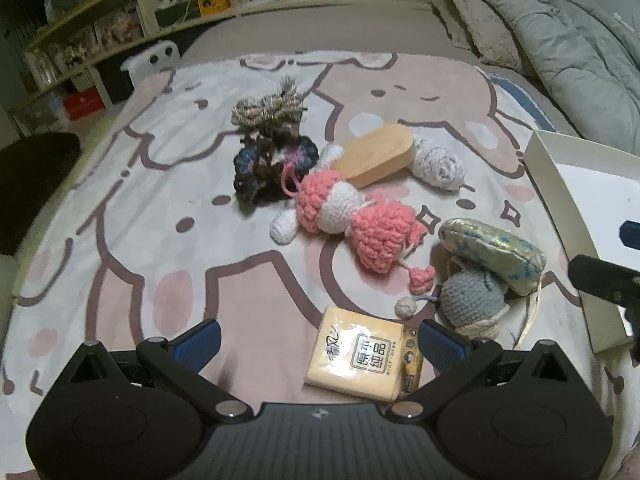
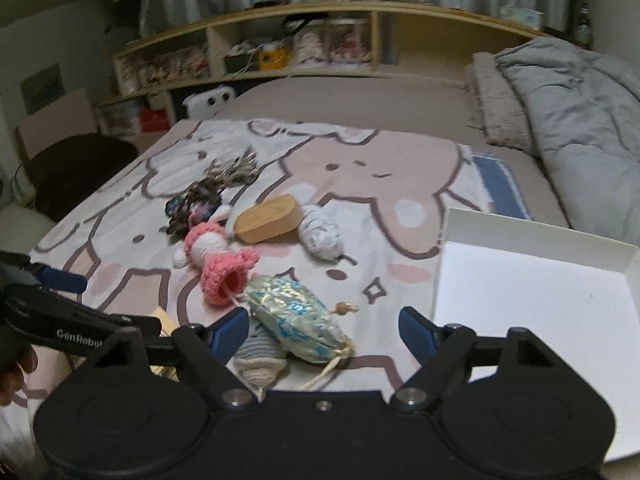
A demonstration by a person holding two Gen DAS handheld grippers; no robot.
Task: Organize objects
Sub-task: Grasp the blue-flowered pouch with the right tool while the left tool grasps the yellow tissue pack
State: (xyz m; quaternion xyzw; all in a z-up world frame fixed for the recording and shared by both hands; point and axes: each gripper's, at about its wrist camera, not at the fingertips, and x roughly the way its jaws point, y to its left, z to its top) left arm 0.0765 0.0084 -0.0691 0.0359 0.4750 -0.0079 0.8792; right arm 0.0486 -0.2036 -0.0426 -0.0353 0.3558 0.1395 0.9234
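Observation:
Several small things lie on a cartoon-print blanket [image 1: 160,240]. A yellow tissue pack [image 1: 362,358] lies between the fingers of my open left gripper [image 1: 320,340]. A pink crochet doll [image 1: 344,216], a wooden block [image 1: 372,156], a white yarn ball [image 1: 438,166], dark scrunchies [image 1: 268,164] and a beige bow [image 1: 268,106] lie beyond. A silver-blue pouch [image 2: 296,316] and a grey crochet toy [image 2: 258,354] sit between the fingers of my open right gripper [image 2: 322,330]. A white box [image 2: 540,300] stands at the right.
A grey duvet [image 2: 580,120] and pillows [image 2: 496,100] lie at the back right. Wooden shelves [image 2: 280,52] full of items run behind the bed. A dark chair [image 2: 76,168] stands left of the bed. The left gripper's body [image 2: 60,320] shows at the right view's left edge.

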